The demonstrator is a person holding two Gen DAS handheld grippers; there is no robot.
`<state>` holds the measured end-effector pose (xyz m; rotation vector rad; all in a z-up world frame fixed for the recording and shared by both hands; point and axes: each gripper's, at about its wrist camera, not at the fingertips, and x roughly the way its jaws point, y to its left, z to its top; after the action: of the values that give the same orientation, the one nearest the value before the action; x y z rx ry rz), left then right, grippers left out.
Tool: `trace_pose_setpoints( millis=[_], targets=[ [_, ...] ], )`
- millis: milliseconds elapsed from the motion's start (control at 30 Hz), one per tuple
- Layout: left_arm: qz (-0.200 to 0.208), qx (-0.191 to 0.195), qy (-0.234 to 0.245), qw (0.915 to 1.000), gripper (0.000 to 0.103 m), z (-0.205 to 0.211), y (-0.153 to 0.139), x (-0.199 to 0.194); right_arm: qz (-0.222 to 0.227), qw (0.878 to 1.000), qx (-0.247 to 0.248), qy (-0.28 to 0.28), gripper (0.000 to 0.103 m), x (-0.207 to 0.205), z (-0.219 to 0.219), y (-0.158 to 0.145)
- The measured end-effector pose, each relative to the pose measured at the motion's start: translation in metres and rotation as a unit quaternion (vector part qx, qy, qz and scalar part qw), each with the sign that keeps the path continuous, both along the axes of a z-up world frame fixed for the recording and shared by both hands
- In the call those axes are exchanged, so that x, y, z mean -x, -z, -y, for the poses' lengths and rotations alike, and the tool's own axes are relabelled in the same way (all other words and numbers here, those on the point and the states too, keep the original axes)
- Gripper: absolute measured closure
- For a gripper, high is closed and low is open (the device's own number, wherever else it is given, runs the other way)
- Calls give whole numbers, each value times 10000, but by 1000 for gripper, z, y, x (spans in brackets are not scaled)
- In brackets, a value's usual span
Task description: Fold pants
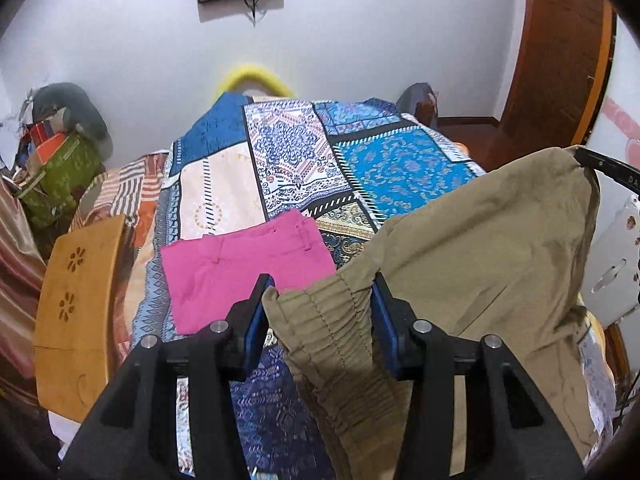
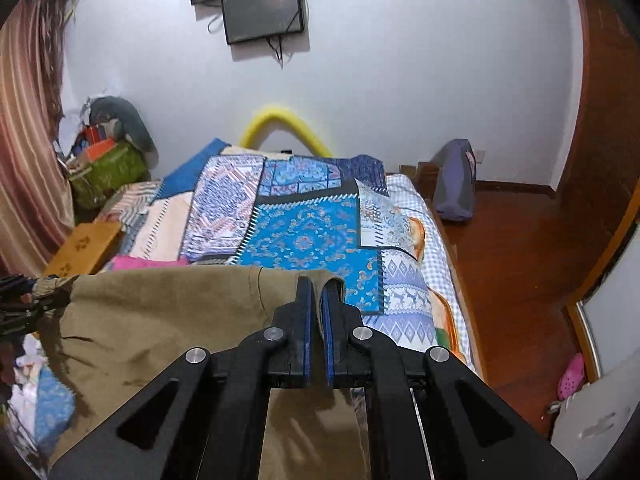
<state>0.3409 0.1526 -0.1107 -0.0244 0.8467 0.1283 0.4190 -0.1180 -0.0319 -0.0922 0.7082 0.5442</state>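
matt khaki cloth pants (image 1: 480, 240), glossy wood floor (image 2: 520, 248), perhaps plastic claw pads (image 2: 307, 320)

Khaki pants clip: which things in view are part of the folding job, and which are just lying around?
In the job:
khaki pants, held up over the bed
left tool, gripping the elastic waistband
right tool, pinching another edge
patterned bedspread

Lying about:
folded pink pants
wooden board
green bag
wall screen

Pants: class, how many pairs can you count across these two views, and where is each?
2. The khaki pants hang between the left gripper and right gripper. The pink pants lie folded on the bed. Others may be hidden.
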Motion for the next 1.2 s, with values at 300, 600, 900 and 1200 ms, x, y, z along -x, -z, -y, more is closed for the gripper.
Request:
trace_pose_setpoints(
  millis=[300,600,900,1200],
  targets=[
    [245,192,87,9995,56,19,-19,58,52,9996,-268,72,99,64,34,-10],
    [302,397,191,9986,56,34,-6,116,19,9999,-163,-25,99,133,57,11],
    [194,153,452,9987,56,57,24,171,-235,9995,-201,77,99,177,80,42],
    [80,110,528,9985,55,70,45,211,-473,9986,-134,187,98,224,100,77]
  ],
)
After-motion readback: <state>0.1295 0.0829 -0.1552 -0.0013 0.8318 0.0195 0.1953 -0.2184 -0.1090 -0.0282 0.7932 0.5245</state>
